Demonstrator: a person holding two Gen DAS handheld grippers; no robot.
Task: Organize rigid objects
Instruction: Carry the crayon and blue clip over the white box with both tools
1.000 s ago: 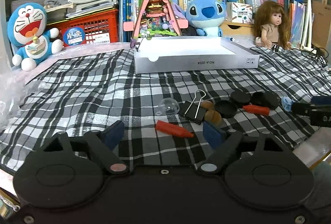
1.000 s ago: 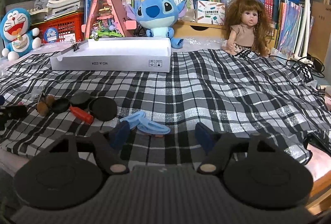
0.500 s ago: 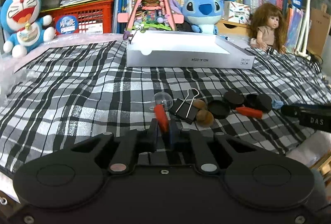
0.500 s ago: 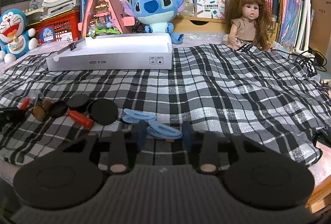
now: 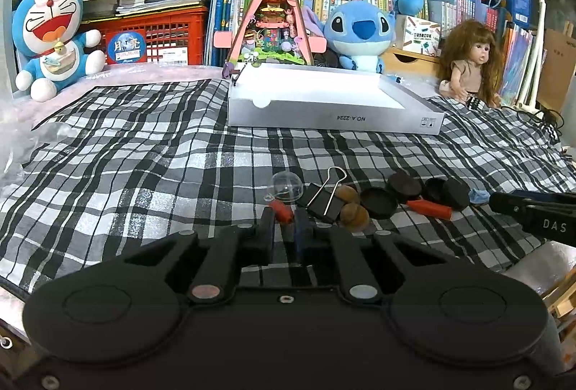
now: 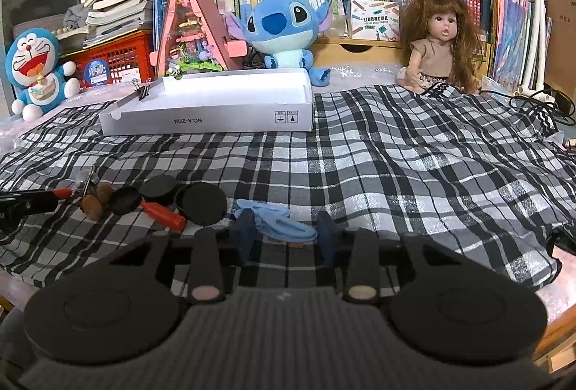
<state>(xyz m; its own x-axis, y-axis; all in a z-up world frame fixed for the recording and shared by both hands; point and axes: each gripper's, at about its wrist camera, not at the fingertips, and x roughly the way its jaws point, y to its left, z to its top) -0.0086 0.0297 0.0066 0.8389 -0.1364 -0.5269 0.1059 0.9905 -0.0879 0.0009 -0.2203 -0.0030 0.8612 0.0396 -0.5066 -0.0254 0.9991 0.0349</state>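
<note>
In the left wrist view my left gripper (image 5: 285,228) is shut on a red peg (image 5: 282,211), low over the plaid cloth. Just beyond lie a clear dome (image 5: 286,187), a black binder clip (image 5: 324,201), brown nuts (image 5: 354,214), black caps (image 5: 378,202) and a second red peg (image 5: 429,208). In the right wrist view my right gripper (image 6: 286,236) stands part open around blue clips (image 6: 284,228), its fingers on either side of them. The white box (image 5: 324,109) sits farther back; it also shows in the right wrist view (image 6: 216,116).
Plush toys (image 5: 50,37), a doll (image 5: 471,66), a pink triangular model (image 5: 271,19), a red crate and bookshelves stand behind the box. The right gripper's tip (image 5: 532,211) shows at the right in the left wrist view. The cloth edge is near the front.
My left gripper closed on the red peg and turned it upright. My right gripper moved forward over the blue clips and narrowed around them.
</note>
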